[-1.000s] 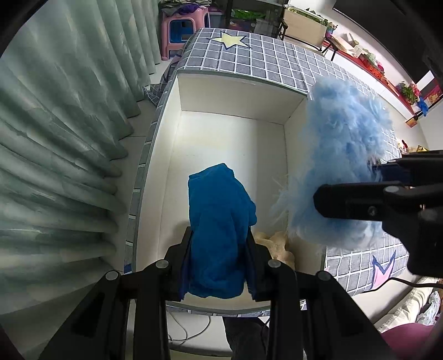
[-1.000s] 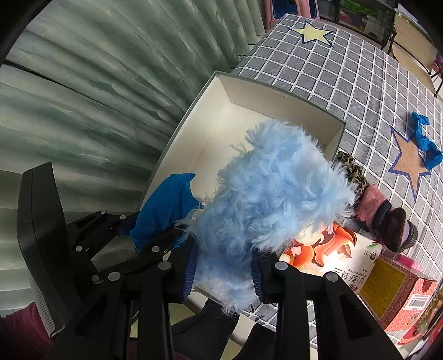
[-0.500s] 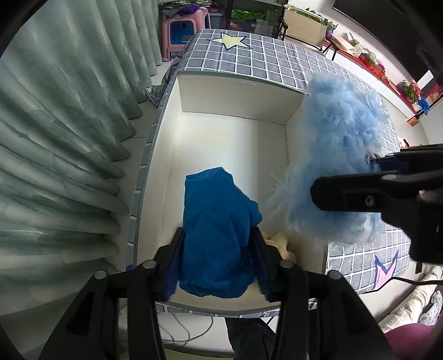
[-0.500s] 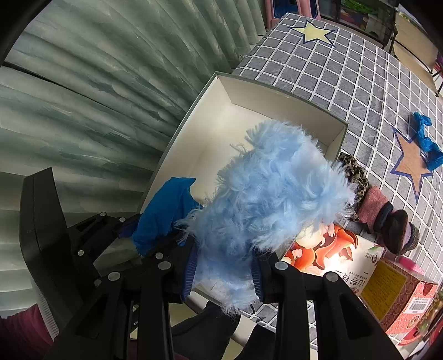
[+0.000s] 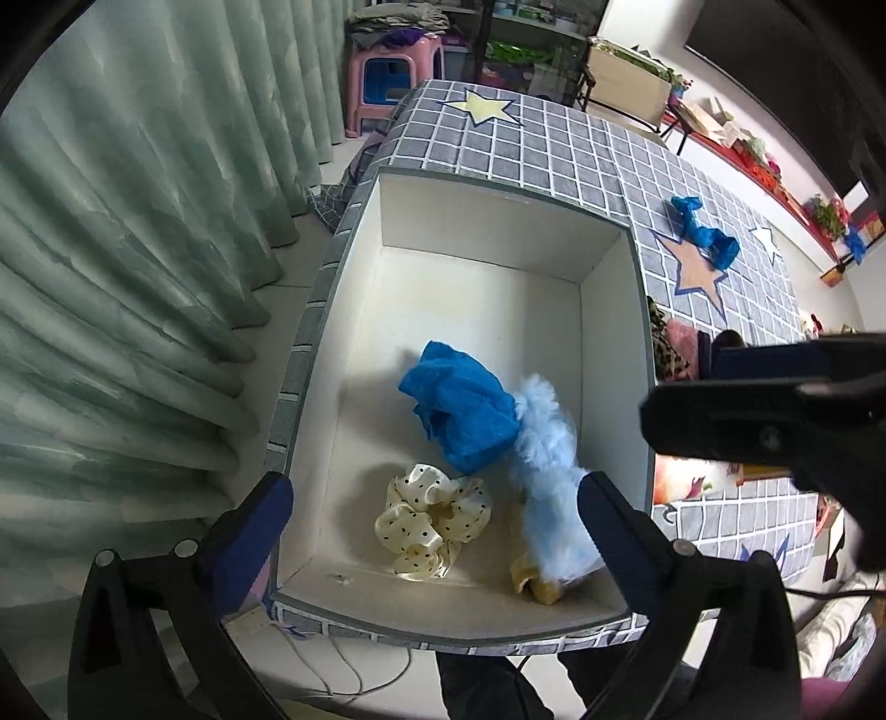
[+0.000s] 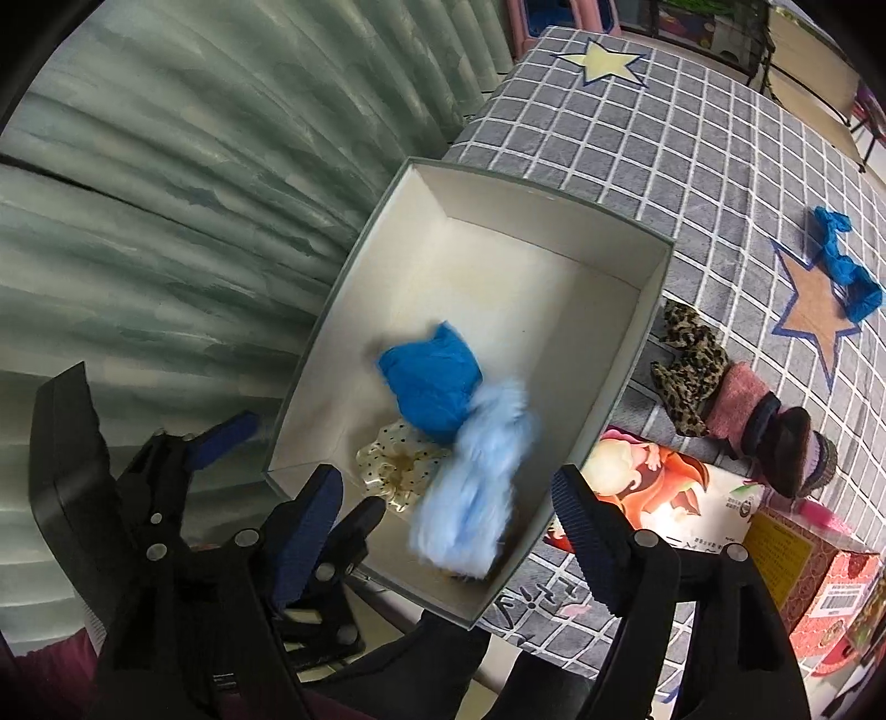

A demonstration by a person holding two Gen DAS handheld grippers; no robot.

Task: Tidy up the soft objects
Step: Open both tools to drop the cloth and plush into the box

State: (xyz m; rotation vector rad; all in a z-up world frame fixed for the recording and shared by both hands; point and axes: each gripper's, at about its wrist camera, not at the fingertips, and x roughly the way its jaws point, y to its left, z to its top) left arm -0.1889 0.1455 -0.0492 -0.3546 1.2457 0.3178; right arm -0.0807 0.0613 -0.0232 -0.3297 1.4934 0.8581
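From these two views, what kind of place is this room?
Probably a room in a home: long green curtains, a plastic stool, cluttered shelves behind, and a table with a star-patterned checked cloth.

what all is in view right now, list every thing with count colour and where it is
box: 1, white inside, on the table's curtain side
blue cloth: 1, deep blue, inside box
fluffy scrunchie: 1, pale blue, inside box, touching blue cloth
dotted scrunchie: 1, cream, black dots, inside box
blue scrunchie: 1, blue, on tablecloth star
leopard scrunchie: 1, brown, right of box
tablecloth: 1, grey checked
curtain: 1, pale green, left
left gripper: 1, black, jaws opening, empty
right gripper: 1, black, jaws opening, empty
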